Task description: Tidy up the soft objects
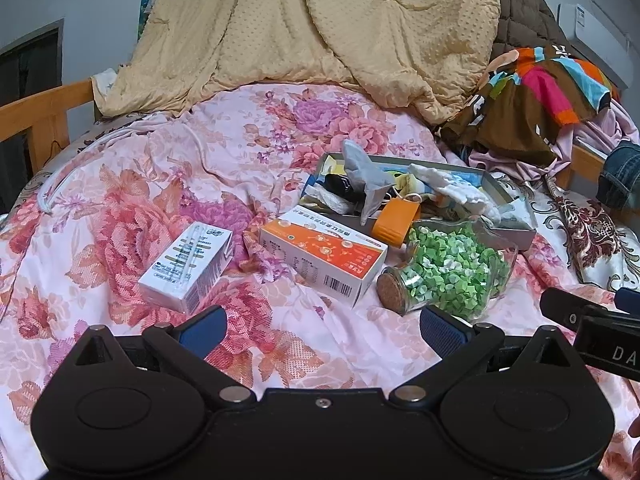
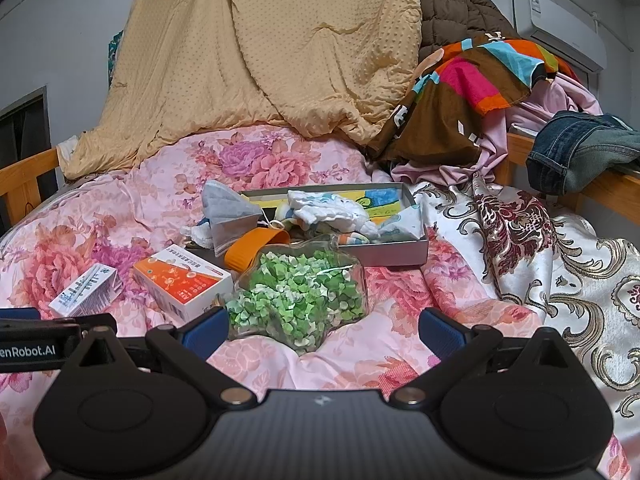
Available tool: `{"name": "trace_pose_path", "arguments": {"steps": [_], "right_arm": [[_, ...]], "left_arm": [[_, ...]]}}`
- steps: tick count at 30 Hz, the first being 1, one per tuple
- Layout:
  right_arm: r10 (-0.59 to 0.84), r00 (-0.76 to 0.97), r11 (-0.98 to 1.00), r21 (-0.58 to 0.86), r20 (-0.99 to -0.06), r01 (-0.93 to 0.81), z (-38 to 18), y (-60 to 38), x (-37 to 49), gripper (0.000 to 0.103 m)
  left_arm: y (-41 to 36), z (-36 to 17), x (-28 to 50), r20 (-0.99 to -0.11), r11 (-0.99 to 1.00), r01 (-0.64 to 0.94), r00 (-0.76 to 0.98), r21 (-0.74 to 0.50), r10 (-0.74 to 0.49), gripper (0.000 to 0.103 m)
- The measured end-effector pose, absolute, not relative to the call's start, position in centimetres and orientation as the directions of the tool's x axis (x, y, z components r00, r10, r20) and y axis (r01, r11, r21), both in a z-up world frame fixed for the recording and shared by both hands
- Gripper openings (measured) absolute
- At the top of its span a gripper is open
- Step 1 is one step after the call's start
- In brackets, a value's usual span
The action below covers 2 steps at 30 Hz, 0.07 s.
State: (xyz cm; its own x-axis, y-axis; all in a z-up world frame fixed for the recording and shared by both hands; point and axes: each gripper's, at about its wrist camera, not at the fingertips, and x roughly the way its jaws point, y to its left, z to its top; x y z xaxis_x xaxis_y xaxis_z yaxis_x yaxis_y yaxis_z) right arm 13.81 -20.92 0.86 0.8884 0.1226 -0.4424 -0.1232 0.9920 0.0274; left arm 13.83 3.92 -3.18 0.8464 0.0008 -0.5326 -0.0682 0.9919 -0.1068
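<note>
Risk: glass jar (image 2: 298,300) of green paper bits lies at 12 o'clock before right tool (image 2: 322,328), blocking soft cloths (image 2: 332,208) in metal tray (image 2: 416,246); careless reach could roll jar. Both tools wide, empty; left tool (image 1: 320,328) hovers over bed (image 1: 120,208).

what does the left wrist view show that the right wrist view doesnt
Only the left wrist view shows the jar's cork stopper and the barcode end of the orange and white box.

Only the right wrist view shows the folded jeans in full on the wooden rail, and the whole air conditioner.

Both show the jar of green paper stars, the white carton, the grey tray of soft items, the floral sheet, and the open left gripper and right gripper.
</note>
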Motion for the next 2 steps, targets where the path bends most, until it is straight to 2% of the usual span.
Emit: {"name": "trace_pose_path", "arguments": {"steps": [2], "right_arm": [[0.123,0.888,0.992,0.028,-0.442,-0.123,0.86,-20.93,13.81,0.103]], "left_arm": [[4.09,-3.12,13.87,-0.534,0.992,-0.072,0.846,-0.107,0.004,0.102]]}}
